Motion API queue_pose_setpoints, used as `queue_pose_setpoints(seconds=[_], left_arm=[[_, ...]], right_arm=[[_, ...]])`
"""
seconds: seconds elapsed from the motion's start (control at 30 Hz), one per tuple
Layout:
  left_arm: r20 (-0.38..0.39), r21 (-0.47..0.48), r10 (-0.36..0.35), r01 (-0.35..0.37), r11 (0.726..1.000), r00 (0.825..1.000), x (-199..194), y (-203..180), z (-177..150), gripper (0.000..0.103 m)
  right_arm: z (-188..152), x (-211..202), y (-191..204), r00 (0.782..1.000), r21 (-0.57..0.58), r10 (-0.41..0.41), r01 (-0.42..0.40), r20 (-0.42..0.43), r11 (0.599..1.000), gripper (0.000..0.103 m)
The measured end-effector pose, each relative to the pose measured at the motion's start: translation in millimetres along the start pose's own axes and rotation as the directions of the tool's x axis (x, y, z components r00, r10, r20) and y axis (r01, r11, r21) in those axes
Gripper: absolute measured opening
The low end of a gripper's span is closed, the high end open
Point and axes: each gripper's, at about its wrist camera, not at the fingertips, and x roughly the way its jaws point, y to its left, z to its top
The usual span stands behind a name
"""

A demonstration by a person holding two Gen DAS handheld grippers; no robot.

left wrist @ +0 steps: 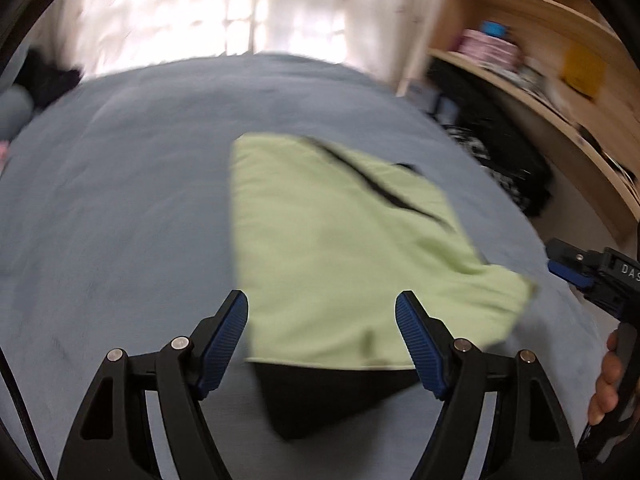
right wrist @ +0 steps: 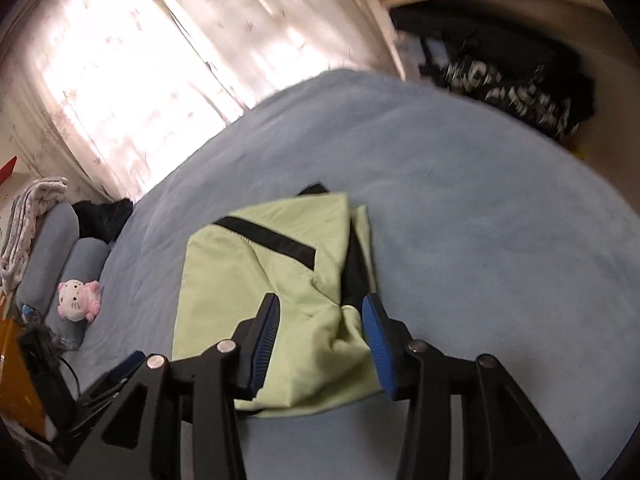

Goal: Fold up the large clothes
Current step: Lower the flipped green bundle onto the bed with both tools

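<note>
We list, left to right: pillows (right wrist: 60,256) with a pink plush (right wrist: 78,300) at the bed's far left; our left gripper (left wrist: 322,312), jaws wide apart, nothing between them; the green garment (left wrist: 332,248), folded, with black trim, lying flat mid-bed (left wrist: 120,200); our right gripper (right wrist: 320,316), jaws partly apart above the garment's near edge, pads not pressing it; shelves (left wrist: 540,40) at right.

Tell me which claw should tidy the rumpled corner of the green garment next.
Right, probably. The right claw hangs open directly over the bunched corner of the green garment. The left claw, also open, sits over the flat near edge, away from that corner.
</note>
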Motion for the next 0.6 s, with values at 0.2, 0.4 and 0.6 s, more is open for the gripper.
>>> queue_pose_setpoints(seconds=[0.2,0.4,0.6], left_arm=[[-0.104,-0.085,-0.028,0.019,0.996,0.994,37,27,-22,0.075],[-0.122,-0.089,-0.072,0.062,0.994,0.99,51,24,-40,0.075],[-0.12,-0.091,-0.091,0.081,0.993,0.989,55,25,-42,0.075]], right_arm=[[-7,49,-15,0.979,0.042,0.046,-0.038,-0.197,0.998,0.043],[-28,56,-26,0.961,0.023,0.055,-0.051,-0.273,0.998,0.043],[-13,77,-20,0.949,0.018,0.09,-0.089,-0.302,0.996,0.043]])
